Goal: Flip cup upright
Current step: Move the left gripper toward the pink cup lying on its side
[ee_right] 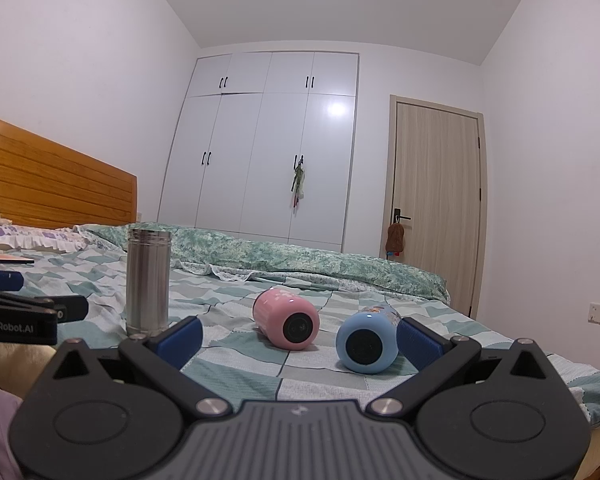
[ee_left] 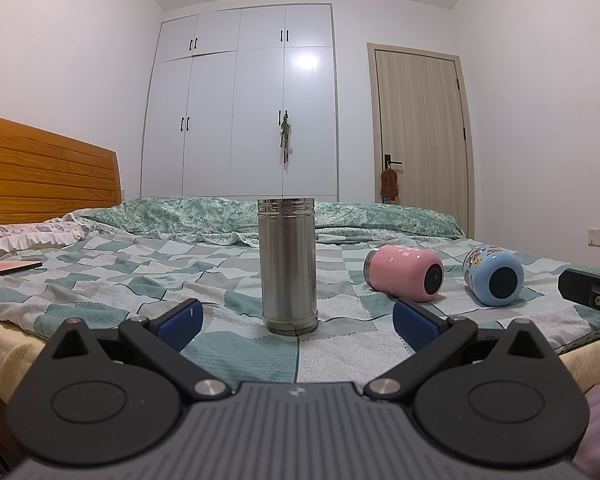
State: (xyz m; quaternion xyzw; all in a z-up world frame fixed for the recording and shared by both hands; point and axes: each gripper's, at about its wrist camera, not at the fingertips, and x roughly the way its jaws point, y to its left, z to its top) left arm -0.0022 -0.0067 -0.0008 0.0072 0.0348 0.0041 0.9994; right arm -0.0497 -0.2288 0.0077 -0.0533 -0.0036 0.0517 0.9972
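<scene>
A steel cup [ee_left: 288, 266] stands upright on the bed [ee_left: 228, 276], its long axis vertical and its threaded rim on top. It is plain brushed metal, a tall cylinder with a ringed band at the base.

To the right of the steel cup, well apart from it, a pink cup [ee_left: 404, 267] lies on its side, its long axis roughly level with the bedspread. Its round dark-centred bottom faces the cameras and its metal-rimmed mouth points away toward the far left. The body is matte pink with faint pale markings.

Further right of the steel cup, just beside the pink cup but not touching it, a blue cup [ee_left: 494, 275] also lies on its side. Its dark-centred bottom faces the cameras and its mouth end points away. The sides carry a colourful cartoon print on light blue.

The left gripper [ee_left: 298, 318] hangs low in front of the steel cup, jaws spread wide and holding nothing, with the cup standing just beyond and between the blue pads [ee_left: 182, 318].

The right gripper [ee_right: 298, 340] sits well right of the steel cup, jaws likewise spread and empty. In its own view the blue cup [ee_right: 366, 342] lies close against the right-hand pad; whether they touch cannot be told.
</scene>
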